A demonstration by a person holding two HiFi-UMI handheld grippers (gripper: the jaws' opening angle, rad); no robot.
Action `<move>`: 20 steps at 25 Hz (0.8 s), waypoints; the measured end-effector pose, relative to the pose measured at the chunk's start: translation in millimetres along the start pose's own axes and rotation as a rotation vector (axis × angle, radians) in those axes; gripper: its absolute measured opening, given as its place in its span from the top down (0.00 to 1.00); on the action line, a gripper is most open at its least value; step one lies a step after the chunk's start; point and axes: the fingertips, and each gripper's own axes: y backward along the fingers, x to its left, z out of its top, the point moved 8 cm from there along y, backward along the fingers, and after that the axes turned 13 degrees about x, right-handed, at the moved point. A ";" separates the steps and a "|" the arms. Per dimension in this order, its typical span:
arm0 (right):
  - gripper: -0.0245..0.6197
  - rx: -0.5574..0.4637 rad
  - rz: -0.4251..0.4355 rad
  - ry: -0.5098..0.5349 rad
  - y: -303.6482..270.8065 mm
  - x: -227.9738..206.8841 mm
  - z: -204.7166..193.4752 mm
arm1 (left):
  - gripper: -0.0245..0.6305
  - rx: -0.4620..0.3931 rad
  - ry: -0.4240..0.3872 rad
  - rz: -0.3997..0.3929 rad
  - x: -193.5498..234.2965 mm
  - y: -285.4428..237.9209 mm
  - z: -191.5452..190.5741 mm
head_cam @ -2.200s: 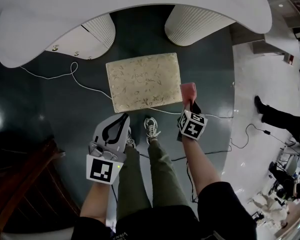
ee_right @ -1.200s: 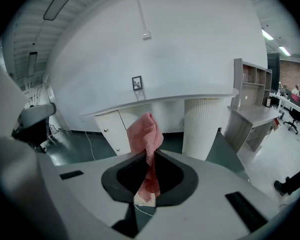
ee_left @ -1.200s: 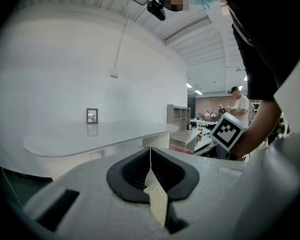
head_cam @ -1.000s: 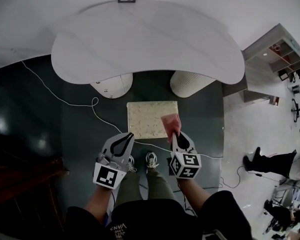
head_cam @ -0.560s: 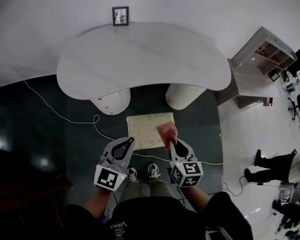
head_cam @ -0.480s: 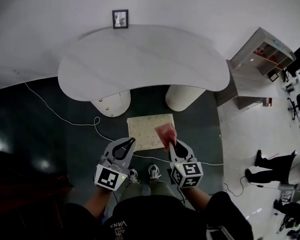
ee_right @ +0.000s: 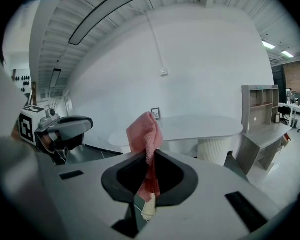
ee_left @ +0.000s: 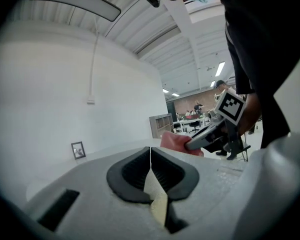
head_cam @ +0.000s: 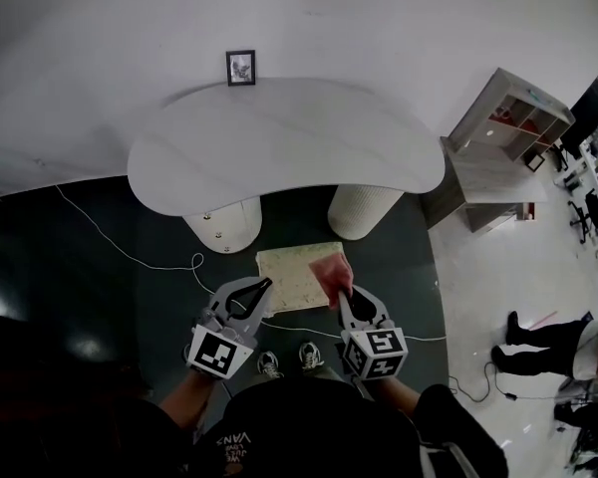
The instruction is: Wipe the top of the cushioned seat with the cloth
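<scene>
From above, one cream, patterned, square cushioned seat sits on the dark floor in the lower middle of the frame. Its far edge lies near the two white ribbed pedestals of the single white kidney-shaped table. Dark floor lies open to the seat's left and right. One thin white cable loops just left of it and runs along its near edge. Your two shoes stand just below that edge.

You hold two grippers. The left gripper sits at the seat's near left corner, its jaws closed together with nothing between them. The right gripper is clamped on the one pink mesh cloth. The cloth stands up out of the jaws and appears over the seat's right edge (whether it touches the cushion cannot be told).

One small dark picture frame stands at the table's far edge by the white wall. At the upper right, one grey open shelf unit holds items too small to make out. Another person's dark legs show at the lower right.
</scene>
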 end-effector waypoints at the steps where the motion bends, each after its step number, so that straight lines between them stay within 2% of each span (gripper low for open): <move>1: 0.90 -0.005 -0.003 -0.001 2.2 1.0 1.2 | 0.93 0.000 -0.005 0.001 0.8 3.2 1.2; 20: 0.91 -0.056 0.010 0.021 16.5 22.8 6.5 | 0.93 -0.004 -0.036 0.051 7.8 35.0 3.4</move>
